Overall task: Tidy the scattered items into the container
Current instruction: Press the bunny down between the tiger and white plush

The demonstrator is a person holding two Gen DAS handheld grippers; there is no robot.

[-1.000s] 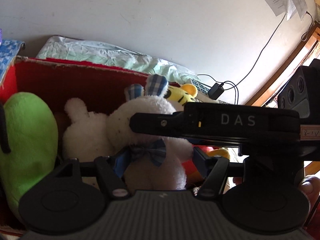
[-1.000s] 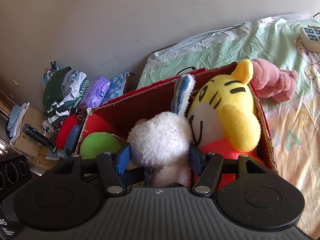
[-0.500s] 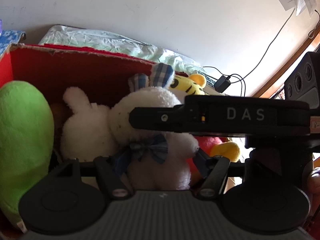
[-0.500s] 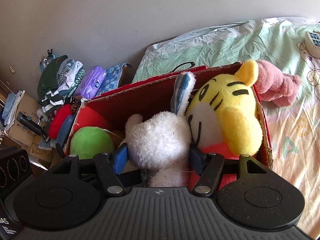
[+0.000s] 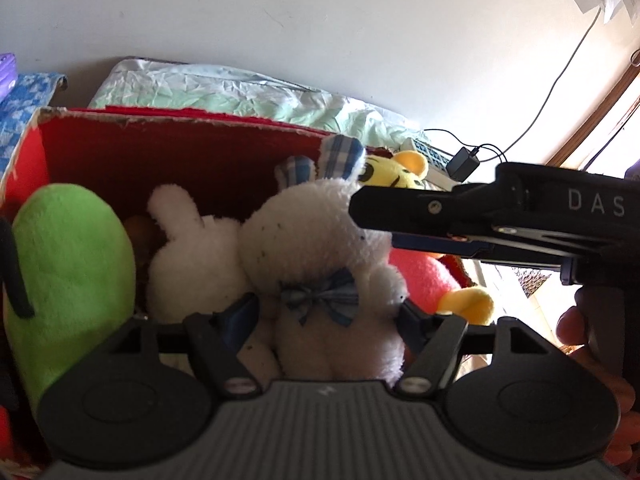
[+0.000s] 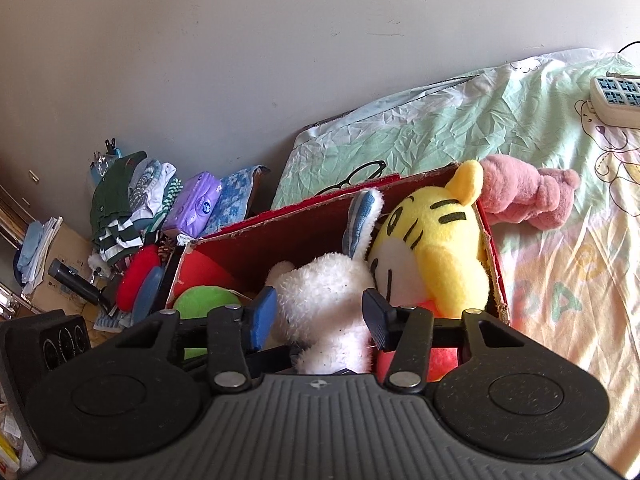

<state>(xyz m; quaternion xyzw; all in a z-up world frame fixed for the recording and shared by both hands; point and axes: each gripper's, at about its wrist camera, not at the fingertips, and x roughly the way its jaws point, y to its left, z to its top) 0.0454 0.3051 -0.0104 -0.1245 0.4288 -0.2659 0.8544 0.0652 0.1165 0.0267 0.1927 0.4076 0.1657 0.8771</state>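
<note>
Two grippers hang over the red box (image 6: 304, 224), which stands on the bed (image 6: 460, 120). Left gripper (image 5: 326, 320) has its jaws spread wide either side of the white bunny (image 5: 320, 240), which sits inside the box; whether the pads touch its fur I cannot tell. Right gripper (image 6: 318, 316) is also open, its fingers flanking the same bunny (image 6: 324, 304) from the other side. Beside the bunny in the box sit a yellow tiger (image 6: 432, 240) and a green plush (image 5: 68, 264) (a second white plush (image 5: 188, 256) lies between bunny and green one). Outside the box, just past its tiger-side corner, a pink plush (image 6: 528, 200) lies on the bed.
</note>
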